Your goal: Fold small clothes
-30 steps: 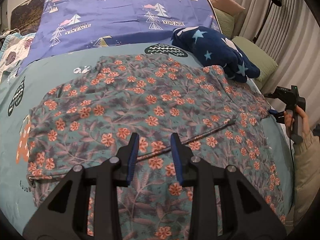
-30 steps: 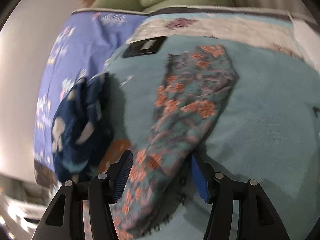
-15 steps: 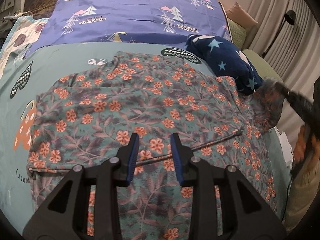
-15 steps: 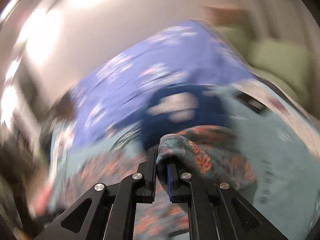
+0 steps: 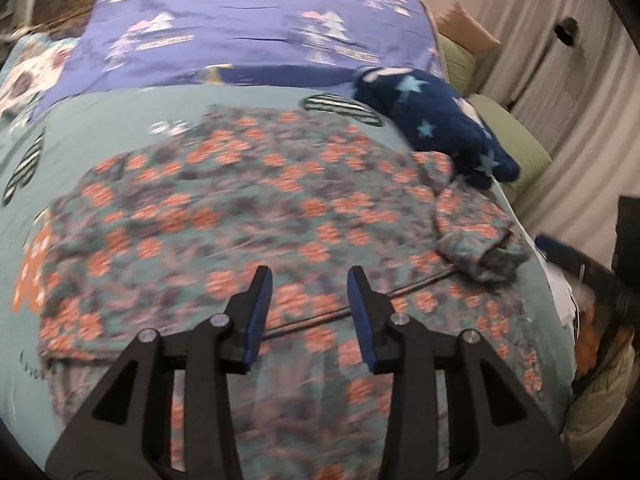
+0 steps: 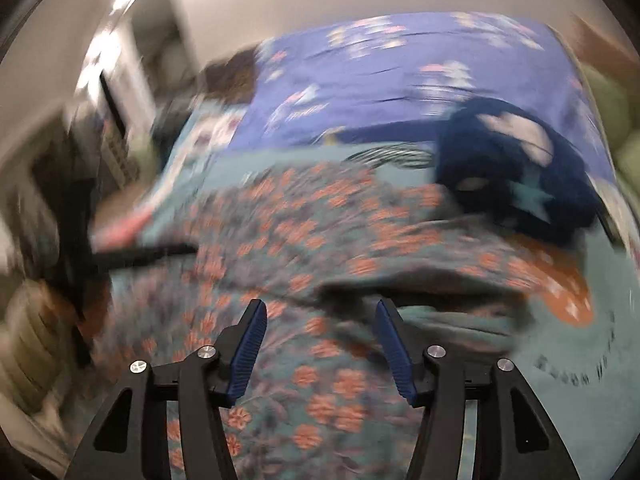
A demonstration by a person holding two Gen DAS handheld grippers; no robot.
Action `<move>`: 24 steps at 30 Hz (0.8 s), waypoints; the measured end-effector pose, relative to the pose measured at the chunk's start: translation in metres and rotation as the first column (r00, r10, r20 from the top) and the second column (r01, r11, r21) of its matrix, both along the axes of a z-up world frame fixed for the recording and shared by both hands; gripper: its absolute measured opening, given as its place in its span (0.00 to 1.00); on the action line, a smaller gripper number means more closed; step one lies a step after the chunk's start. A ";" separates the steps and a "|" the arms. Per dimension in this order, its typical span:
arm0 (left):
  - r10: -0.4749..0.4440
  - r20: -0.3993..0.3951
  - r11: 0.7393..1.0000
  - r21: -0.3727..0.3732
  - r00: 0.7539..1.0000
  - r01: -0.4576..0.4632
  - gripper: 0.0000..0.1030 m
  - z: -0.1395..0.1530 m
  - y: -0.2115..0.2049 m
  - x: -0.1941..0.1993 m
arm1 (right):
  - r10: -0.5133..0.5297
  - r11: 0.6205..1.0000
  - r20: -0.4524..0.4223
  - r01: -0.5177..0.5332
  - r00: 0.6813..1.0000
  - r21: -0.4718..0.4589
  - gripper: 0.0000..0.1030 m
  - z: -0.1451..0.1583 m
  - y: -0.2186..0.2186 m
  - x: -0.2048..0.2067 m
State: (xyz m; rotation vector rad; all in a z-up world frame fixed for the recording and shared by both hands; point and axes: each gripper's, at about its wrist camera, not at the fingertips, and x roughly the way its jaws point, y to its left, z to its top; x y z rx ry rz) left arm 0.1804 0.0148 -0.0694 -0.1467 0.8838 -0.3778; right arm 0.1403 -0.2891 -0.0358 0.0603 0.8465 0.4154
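Note:
A teal garment with orange flowers [image 5: 256,216] lies spread on the bed. Its right sleeve [image 5: 476,236] is folded inward and lies crumpled on the body. My left gripper [image 5: 306,288] is open and empty, hovering over the garment's lower middle near a dark seam line. My right gripper [image 6: 320,320] is open and empty above the garment [image 6: 304,248], close to the folded sleeve edge. The right gripper also shows at the right edge of the left wrist view [image 5: 576,256]. Both views are blurred.
A dark blue star-patterned garment [image 5: 440,124] lies at the far right of the bed, also in the right wrist view [image 6: 516,168]. A purple sheet with trees [image 5: 256,28] covers the far half. Green cushions [image 5: 520,148] and curtains stand to the right.
The right gripper carried the sleeve inward over the garment, opened and let it go. The sleeve now lies folded on the body. The left gripper stayed open, drifting slightly.

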 end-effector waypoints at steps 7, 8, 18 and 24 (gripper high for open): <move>-0.286 0.080 0.958 0.048 0.955 0.283 0.50 0.021 -0.110 0.012 | -0.409 0.912 -0.055 0.410 0.911 -0.006 0.61 0.003 -0.094 0.016; -0.319 0.084 0.947 0.061 0.944 0.315 0.54 0.020 -0.124 0.013 | -0.427 0.904 -0.062 0.426 0.902 -0.026 0.61 0.000 -0.100 0.015; -0.352 0.059 0.936 0.003 0.934 0.353 0.03 0.015 -0.170 0.043 | -0.418 0.908 -0.117 0.412 0.901 -0.074 0.62 -0.016 -0.102 0.006; -0.134 0.108 0.940 -0.301 0.985 0.161 0.06 0.029 -0.009 0.028 | -0.355 0.934 -0.080 0.351 0.931 -0.065 0.63 -0.005 -0.089 -0.003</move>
